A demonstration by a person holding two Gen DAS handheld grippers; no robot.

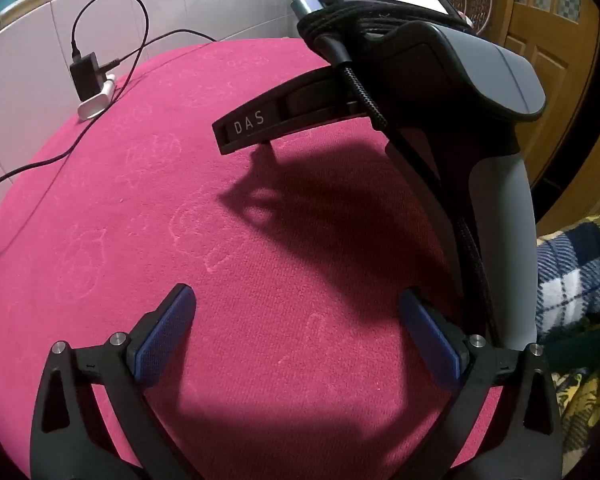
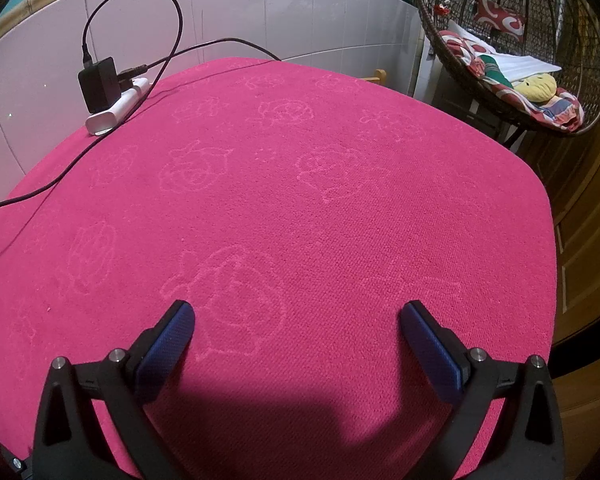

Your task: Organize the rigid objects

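Pink cloth (image 2: 300, 208) covers table; white tiled wall (image 2: 240, 8) behind; left gripper (image 1: 298, 320) and right gripper (image 2: 298, 332) fully open, empty.

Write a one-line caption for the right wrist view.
Right gripper open and empty above a pink embroidered tablecloth; black charger plugged into white power strip at the far-left edge.

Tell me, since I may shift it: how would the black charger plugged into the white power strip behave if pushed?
The black charger stands tall on the narrow white power strip, so it would probably tip. Its black cables look floppy and may drag. On the pink cloth, sliding seems unlikely.
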